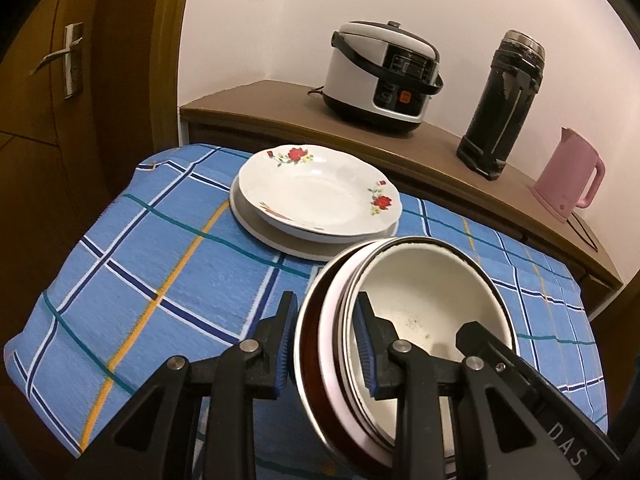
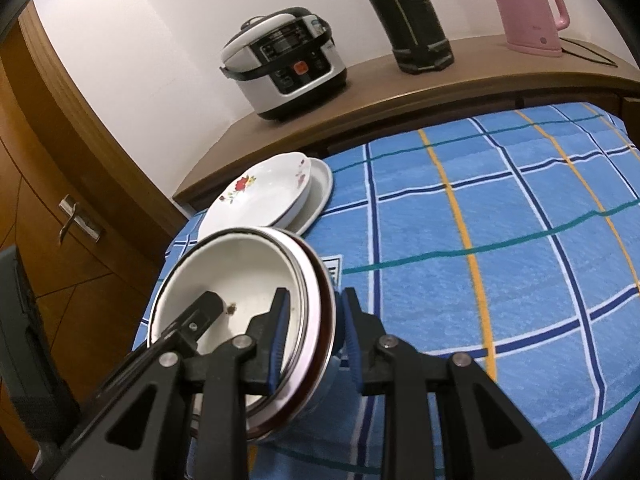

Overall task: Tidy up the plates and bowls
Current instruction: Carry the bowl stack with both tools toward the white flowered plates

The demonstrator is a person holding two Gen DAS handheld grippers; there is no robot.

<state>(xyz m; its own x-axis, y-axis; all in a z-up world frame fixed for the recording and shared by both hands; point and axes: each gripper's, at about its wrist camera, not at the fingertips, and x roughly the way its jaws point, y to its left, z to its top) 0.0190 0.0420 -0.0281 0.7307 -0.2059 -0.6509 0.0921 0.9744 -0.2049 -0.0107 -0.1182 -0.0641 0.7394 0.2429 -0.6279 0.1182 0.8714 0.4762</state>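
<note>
A rice cooker [image 1: 382, 76], a dark flask [image 1: 502, 104] and a pink kettle [image 1: 570, 174] stand on a wooden shelf [image 1: 256, 98]; a door handle [image 1: 66, 60], slightly blurred, sits left.

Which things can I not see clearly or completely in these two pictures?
- Stacked bowls: exact number unclear; nested rims overlap in both views.
- Lower plate: mostly covered by the rose plate.
- Black flask: top cut off in the right wrist view.
- Table legs: hidden under the checked cloth.
</note>
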